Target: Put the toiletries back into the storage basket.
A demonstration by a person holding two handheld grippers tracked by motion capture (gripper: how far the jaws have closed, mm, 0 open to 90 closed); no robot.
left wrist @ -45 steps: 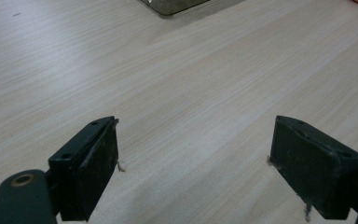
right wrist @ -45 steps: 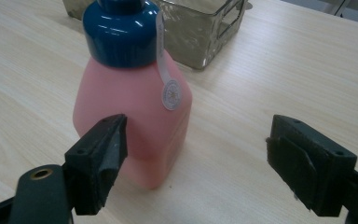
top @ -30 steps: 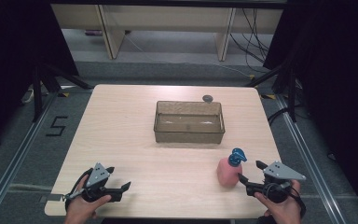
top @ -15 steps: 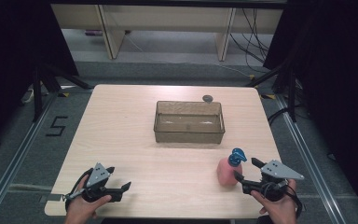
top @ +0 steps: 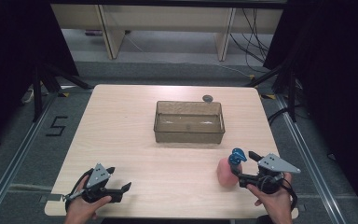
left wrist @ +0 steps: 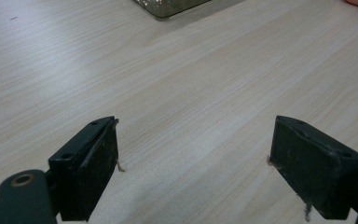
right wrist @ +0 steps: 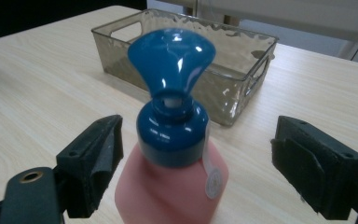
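Observation:
A pink pump bottle (top: 226, 173) with a blue pump head (top: 236, 156) stands upright near the table's front right. My right gripper (top: 245, 167) is open just to its right. In the right gripper view the bottle (right wrist: 168, 186) stands between the two wide-apart jaws, its blue head (right wrist: 171, 60) above them, and neither pad touches it. My left gripper (top: 119, 179) rests open at the front left, held by a hand. Its jaws (left wrist: 193, 163) frame bare wood with nothing between them.
A translucent brown bin (top: 189, 133) sits empty in the middle of the light wooden table (top: 121, 126). A small dark round object (top: 208, 98) lies just behind it. The bin (right wrist: 242, 84) stands beyond the bottle in the right gripper view.
My right gripper has edged slightly left toward the bottle. The left gripper and the bottle have stayed put.

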